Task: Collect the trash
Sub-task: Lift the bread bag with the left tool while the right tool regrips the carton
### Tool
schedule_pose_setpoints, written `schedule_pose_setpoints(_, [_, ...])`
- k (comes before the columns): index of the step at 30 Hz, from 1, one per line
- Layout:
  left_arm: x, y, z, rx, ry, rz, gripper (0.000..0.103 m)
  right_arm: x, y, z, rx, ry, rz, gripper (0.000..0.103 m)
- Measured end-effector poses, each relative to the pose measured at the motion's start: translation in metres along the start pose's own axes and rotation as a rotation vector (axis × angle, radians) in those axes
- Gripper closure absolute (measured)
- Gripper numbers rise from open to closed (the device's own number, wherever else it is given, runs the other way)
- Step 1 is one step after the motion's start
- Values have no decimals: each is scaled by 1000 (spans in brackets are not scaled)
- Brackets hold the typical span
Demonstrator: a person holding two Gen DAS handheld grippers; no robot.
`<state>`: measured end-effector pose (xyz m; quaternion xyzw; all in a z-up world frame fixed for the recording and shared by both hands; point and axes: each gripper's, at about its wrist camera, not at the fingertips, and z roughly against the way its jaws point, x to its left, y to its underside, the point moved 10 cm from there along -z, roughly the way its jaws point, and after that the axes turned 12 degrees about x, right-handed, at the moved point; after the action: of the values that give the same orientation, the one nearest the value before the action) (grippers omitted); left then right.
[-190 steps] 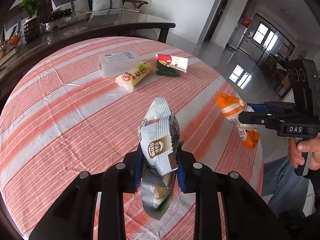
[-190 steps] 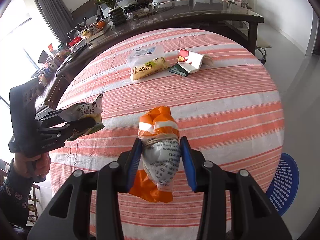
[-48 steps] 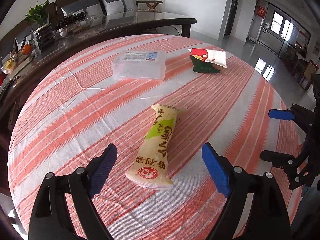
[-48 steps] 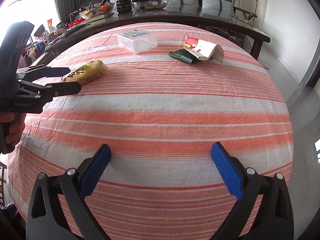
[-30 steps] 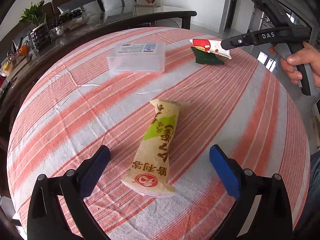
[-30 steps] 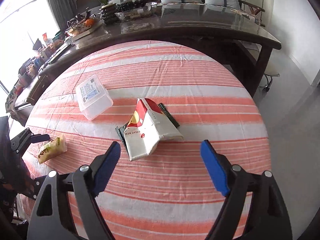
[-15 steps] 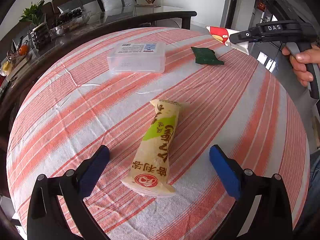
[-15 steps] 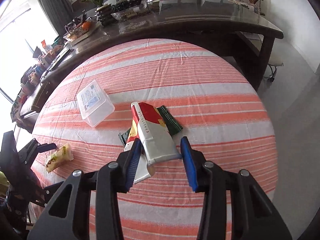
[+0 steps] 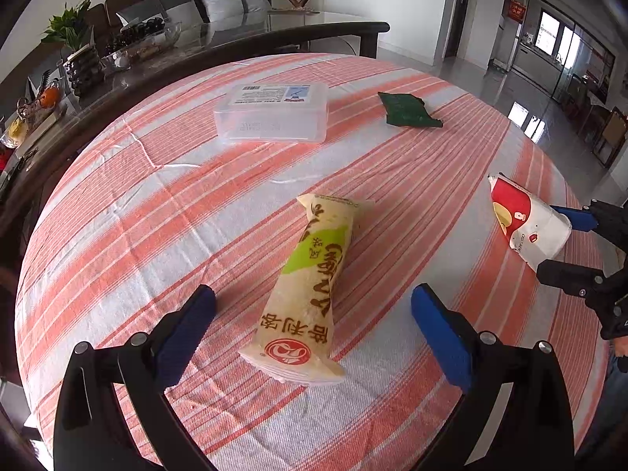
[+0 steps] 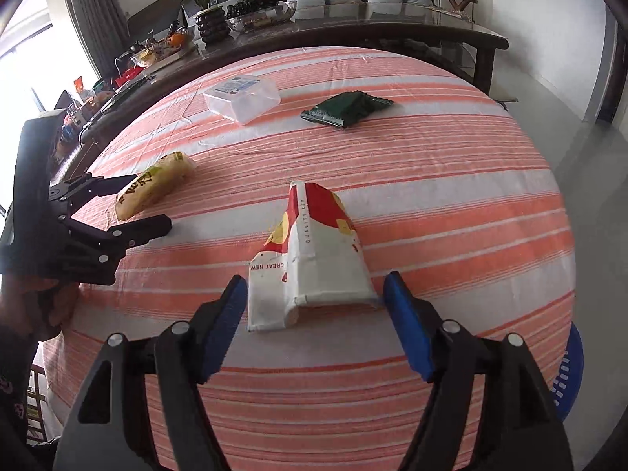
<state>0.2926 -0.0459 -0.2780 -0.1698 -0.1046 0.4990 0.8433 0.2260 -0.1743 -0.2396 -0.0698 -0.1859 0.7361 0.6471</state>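
**Two grippers, one carton held, one wrapper between open jaws**

Right gripper (image 10: 314, 310): black frame, blue pads set either side of the carton (image 10: 310, 259). The carton is white and red folded card, wedge-shaped, its open end toward the camera. The pads sit just beside its sides; actual contact cannot be confirmed from the right wrist view. In the left wrist view the carton (image 9: 526, 223) sits between the two fingers, above the cloth near the table edge.

Left gripper (image 9: 314, 325): jaws wide apart, straddling the near end of the wrapper (image 9: 310, 294), not touching it. The wrapper is a long, glossy, tan plastic sleeve with a green panel, lying flat and lengthwise away from the gripper.

Tablecloth (image 9: 157, 204): woven fabric, orange and white stripes, lightly creased, over a round table.

Farther back: a clear, rectangular plastic box (image 9: 272, 112) with a printed label, and well apart to its right a dark green, crumpled foil packet (image 9: 408, 110).

A blue perforated basket (image 10: 569, 373) shows below the table edge.
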Motion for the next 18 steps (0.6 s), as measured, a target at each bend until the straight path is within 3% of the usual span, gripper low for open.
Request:
schedule_pose_setpoints(4, [1, 1, 1, 0, -7, 6, 4, 7, 4, -1, -9, 20, 45, 21])
schedule_pose_setpoints(7, [2, 3, 2, 1, -4, 14, 4, 11, 10, 1, 23, -14, 68, 21])
schedule_pose_setpoints(10, [1, 4, 5, 3, 41, -1, 5, 7, 13, 6, 79, -57, 60, 21])
schedule_pose_setpoints(15, [2, 2, 13, 18, 157, -9, 5, -13, 0, 21, 107, -58, -13, 21])
schedule_pose_setpoints(18, [3, -4, 16, 20, 149, -18, 5, -15, -8, 12, 170, -73, -41, 21])
